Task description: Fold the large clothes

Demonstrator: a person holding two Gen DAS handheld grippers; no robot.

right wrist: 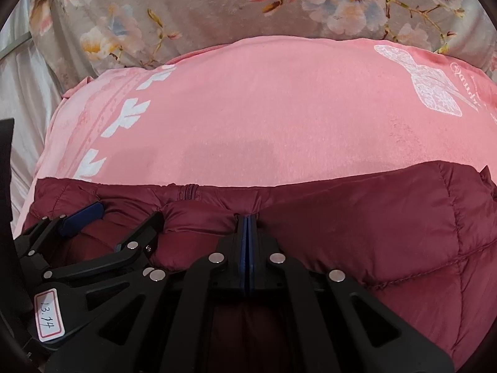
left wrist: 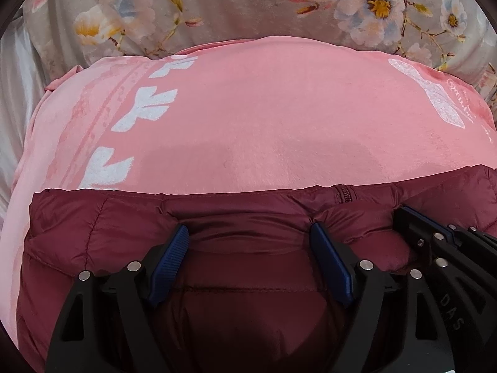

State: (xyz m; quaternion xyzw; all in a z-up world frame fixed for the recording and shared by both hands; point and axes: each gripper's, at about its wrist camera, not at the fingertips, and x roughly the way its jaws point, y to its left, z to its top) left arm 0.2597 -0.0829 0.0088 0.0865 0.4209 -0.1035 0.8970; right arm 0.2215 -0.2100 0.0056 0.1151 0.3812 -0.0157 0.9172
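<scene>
A maroon quilted puffer jacket [left wrist: 242,227] lies on a pink blanket; it also shows in the right wrist view [right wrist: 372,217]. My left gripper [left wrist: 250,233] is open, its blue-padded fingers [left wrist: 174,255] pressed down on the jacket near its far edge. My right gripper [right wrist: 247,217] is shut on a fold of the jacket by that same edge, just right of the zipper [right wrist: 188,194]. The right gripper also shows at the right of the left wrist view [left wrist: 435,233], and the left gripper at the left of the right wrist view [right wrist: 118,217].
The pink blanket [left wrist: 264,118] with white leaf and bow prints covers the surface beyond the jacket. A grey floral cover [left wrist: 236,3] lies behind it. Pale satin cloth [left wrist: 15,74] is at the far left.
</scene>
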